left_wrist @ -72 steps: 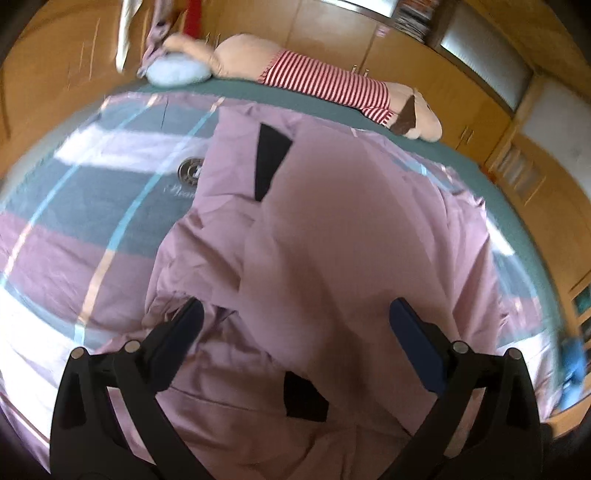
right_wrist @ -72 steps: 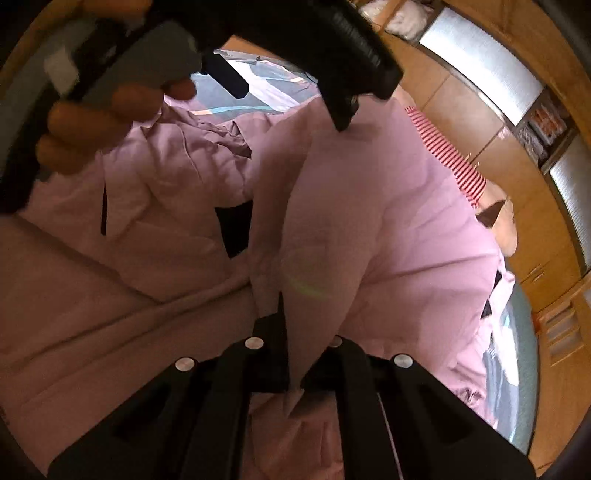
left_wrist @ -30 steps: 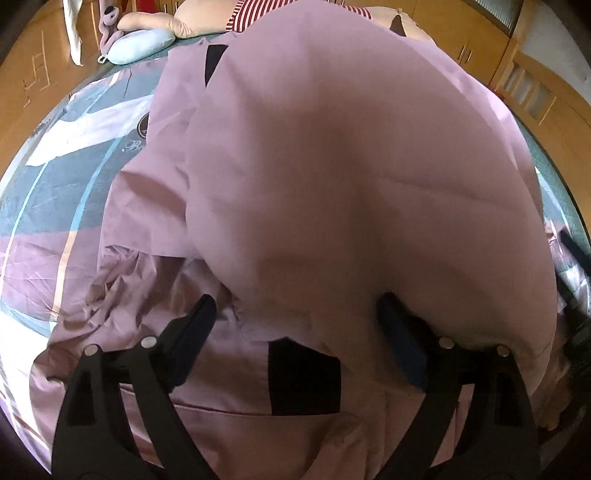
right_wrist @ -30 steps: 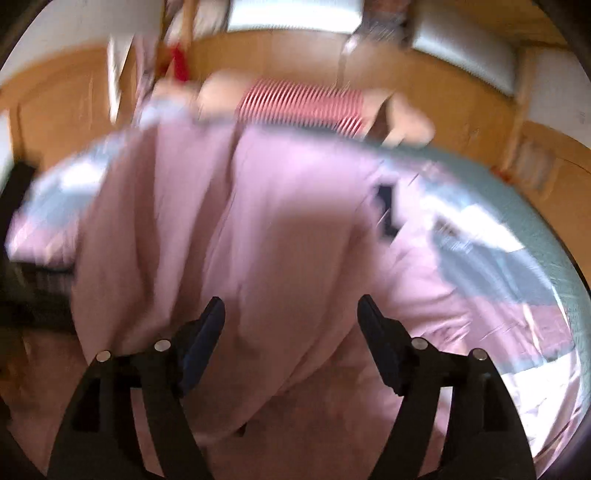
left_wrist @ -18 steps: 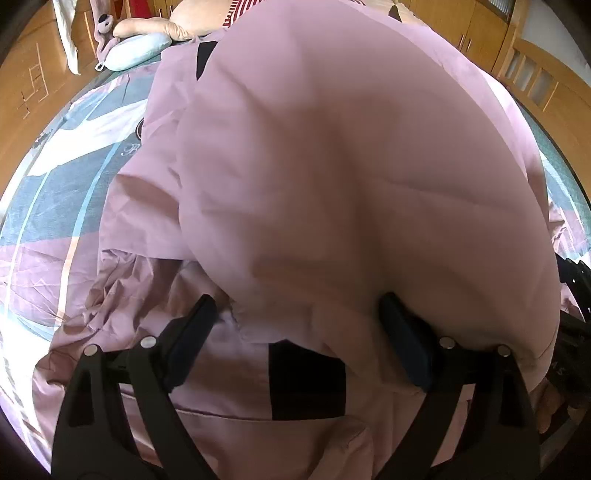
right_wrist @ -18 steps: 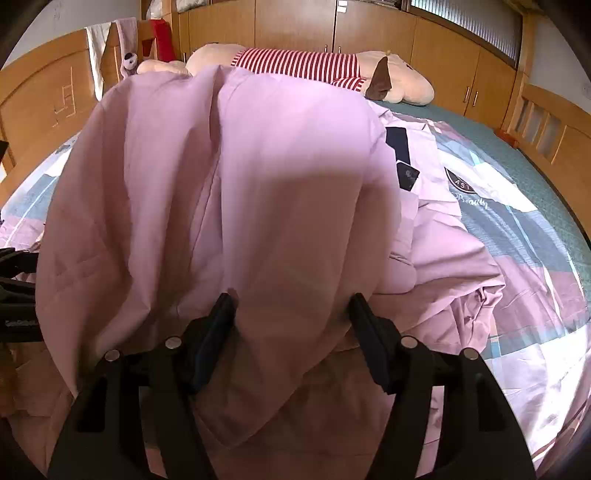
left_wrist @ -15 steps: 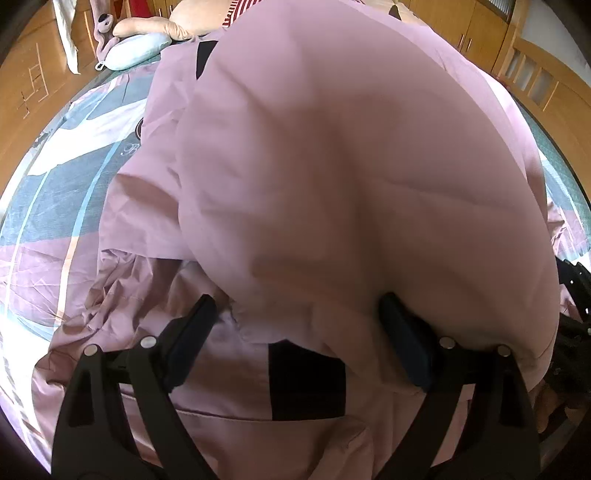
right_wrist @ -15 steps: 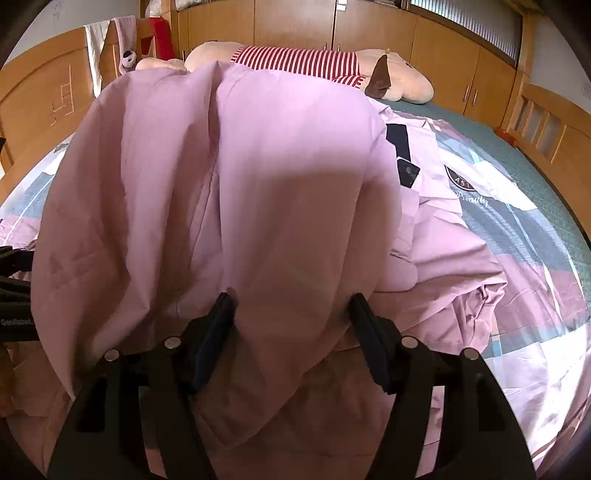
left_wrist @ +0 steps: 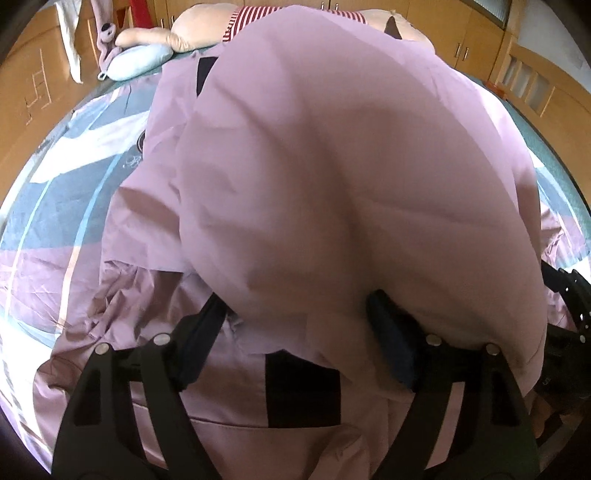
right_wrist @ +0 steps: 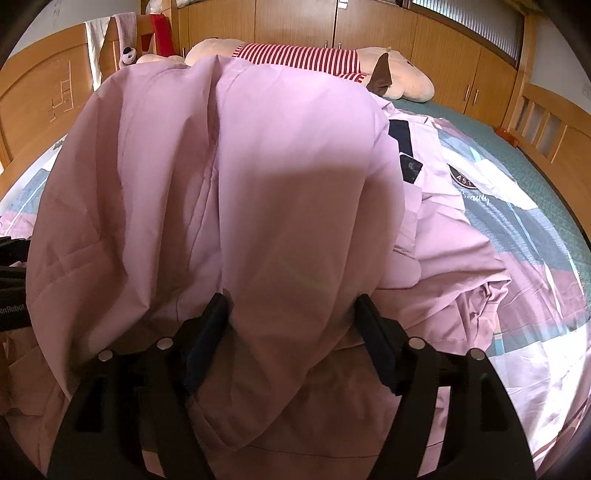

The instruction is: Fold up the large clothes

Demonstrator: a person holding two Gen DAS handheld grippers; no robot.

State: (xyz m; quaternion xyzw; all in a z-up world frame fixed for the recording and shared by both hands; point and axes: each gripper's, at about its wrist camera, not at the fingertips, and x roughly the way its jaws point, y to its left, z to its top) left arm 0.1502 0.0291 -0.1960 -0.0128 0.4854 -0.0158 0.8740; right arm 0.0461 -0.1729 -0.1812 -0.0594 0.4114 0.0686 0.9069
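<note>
- Left gripper [left_wrist: 295, 317]: jaws spread wide, having just narrowed a little, with a bulging fold of the pink garment [left_wrist: 351, 177] draped over and between them; pads not pressing on the cloth, nothing clamped.
- Right gripper [right_wrist: 291, 317]: jaws likewise apart, having just widened a little, with a hanging fold of the same garment [right_wrist: 240, 177] filling the gap; no visible pinch.
- Seen at the right edge of the left wrist view: the right gripper's black body [left_wrist: 569, 332], just beside the draped cloth.
- Garment heaped loosely on the bed, one layer folded over another, with dark rectangular patches [left_wrist: 303, 384] showing on the lower layer and near the far edge [right_wrist: 400, 138].
- Underneath: a bedspread [right_wrist: 524, 236] in grey, pink and white blocks, with a round crest and lettering [right_wrist: 461, 181] close to the garment's edge.
- Beyond, along the head of the bed: a long plush toy in a red-and-white striped top [right_wrist: 295, 55] and a pale blue cushion [left_wrist: 138, 62].
- Around the bed: wooden cabinets [right_wrist: 295, 18].
</note>
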